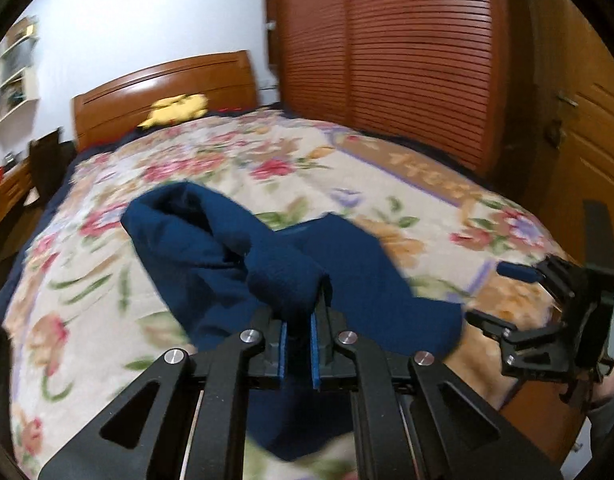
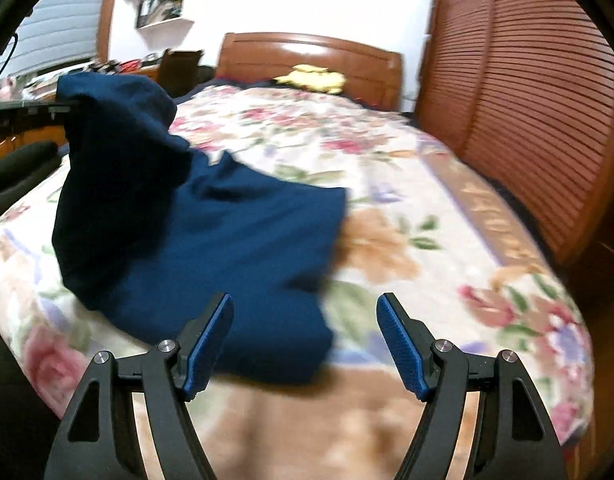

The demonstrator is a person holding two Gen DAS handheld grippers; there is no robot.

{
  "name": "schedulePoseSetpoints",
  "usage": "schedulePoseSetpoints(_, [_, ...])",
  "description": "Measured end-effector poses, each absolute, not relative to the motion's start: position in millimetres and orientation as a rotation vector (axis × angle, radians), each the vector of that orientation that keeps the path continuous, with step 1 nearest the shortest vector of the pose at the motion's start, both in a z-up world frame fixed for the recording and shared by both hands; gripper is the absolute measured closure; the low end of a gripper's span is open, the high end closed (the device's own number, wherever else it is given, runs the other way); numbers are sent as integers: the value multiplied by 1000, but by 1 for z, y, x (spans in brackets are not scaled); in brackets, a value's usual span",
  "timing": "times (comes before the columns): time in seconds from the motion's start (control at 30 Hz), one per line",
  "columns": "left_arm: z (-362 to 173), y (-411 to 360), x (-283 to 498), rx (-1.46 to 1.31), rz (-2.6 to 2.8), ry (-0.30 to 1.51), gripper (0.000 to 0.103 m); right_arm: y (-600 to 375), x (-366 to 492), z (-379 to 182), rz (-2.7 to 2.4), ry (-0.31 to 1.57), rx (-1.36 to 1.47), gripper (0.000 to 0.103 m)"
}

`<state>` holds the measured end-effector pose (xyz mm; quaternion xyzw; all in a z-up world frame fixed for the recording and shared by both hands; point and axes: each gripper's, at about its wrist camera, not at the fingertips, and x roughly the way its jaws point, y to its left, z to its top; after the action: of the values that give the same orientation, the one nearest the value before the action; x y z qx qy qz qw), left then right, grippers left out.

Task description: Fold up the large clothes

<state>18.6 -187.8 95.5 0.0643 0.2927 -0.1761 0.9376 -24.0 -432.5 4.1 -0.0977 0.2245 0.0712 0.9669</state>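
1. On the floral bedspread [image 2: 407, 184], toward 7 o'clock of the right wrist view, lies the dark blue garment [image 2: 227, 248], partly bunched, one end lifted off the bed, the rest spread flat on the quilt.
2. Pinched between the narrow jaws of the left gripper [image 1: 298, 320]: a thick fold of that blue cloth, rising into a hump at 12 o'clock of the pads and trailing away toward 10 o'clock and 3 o'clock in the left wrist view.
3. Hanging at 10 o'clock in the right wrist view, the raised end of the garment, held up from the bed by that left gripper.
4. Spread wide and gripping nothing, the jaws of the right gripper [image 2: 305, 336], poised just above the near edge of the cloth, left pad over blue fabric, right pad over bare quilt.
5. Judged step: an early fold or straightening, one end lifted, the other not yet taken.
6. Next move probably calls for lowering the right gripper onto a free corner or hem near 6 o'clock, closing on it, then drawing both ends apart to flatten the piece before doubling it over.
7. Beyond, at 12 o'clock: wooden headboard [image 2: 307, 56], yellow plush toy [image 2: 311, 78]; at 2 o'clock, louvred wardrobe doors [image 2: 527, 80].
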Motion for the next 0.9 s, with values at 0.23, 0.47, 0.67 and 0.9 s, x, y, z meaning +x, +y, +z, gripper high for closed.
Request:
schedulePoseSetpoints(0.23, [52,-214,14,74,-482,696,93,-458,-33,-1,103,458,-146,27])
schedulePoseSetpoints(0.47, [58,-195,2,0,-489,697,78,-447,-31,-8,132,470,-144,27])
schedulePoseSetpoints(0.67, [86,-161,-28,-23,-505,612,27,-432,-40,1,201,436,-130,27])
schedulePoseSetpoints(0.9, [89,-108,-47,-4,-373,556,23,-410,-44,25,290,387,-115,27])
